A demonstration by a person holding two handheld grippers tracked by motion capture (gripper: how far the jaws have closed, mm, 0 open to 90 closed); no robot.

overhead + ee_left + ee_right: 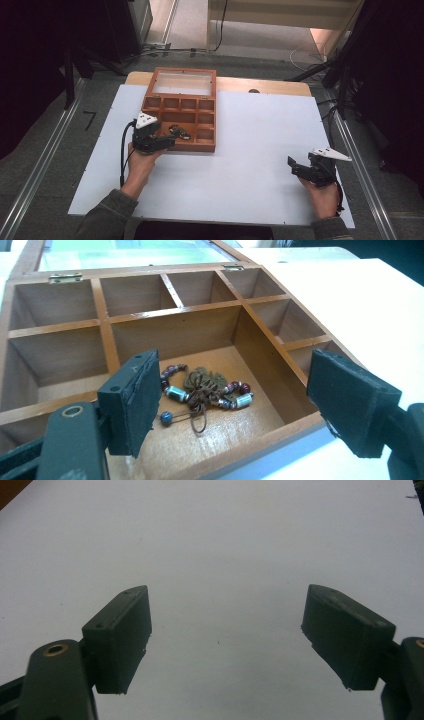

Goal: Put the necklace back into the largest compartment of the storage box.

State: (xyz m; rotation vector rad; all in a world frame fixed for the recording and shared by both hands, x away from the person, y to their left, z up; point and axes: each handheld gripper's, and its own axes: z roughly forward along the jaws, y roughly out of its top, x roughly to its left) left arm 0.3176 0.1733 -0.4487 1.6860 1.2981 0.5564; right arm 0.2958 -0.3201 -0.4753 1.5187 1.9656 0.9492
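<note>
A wooden compartment box (205, 146) stands open on the white table, its glass lid (183, 83) tilted back. In its wide middle compartment lies a beaded bracelet with a brown cord knot (205, 389) (179, 132). My left gripper (235, 400) (165, 142) hovers at the box's near-left corner with its jaws wide apart; the bracelet lies beyond them, untouched. At the table's right side my right gripper (227, 640) (299, 166) is open over bare white surface, nothing between its pads.
The box has several small empty compartments (135, 292) along its back and right side. The white board (260, 130) stretches broad between the box and the right gripper. Metal rails (45, 160) and dark stands flank the table.
</note>
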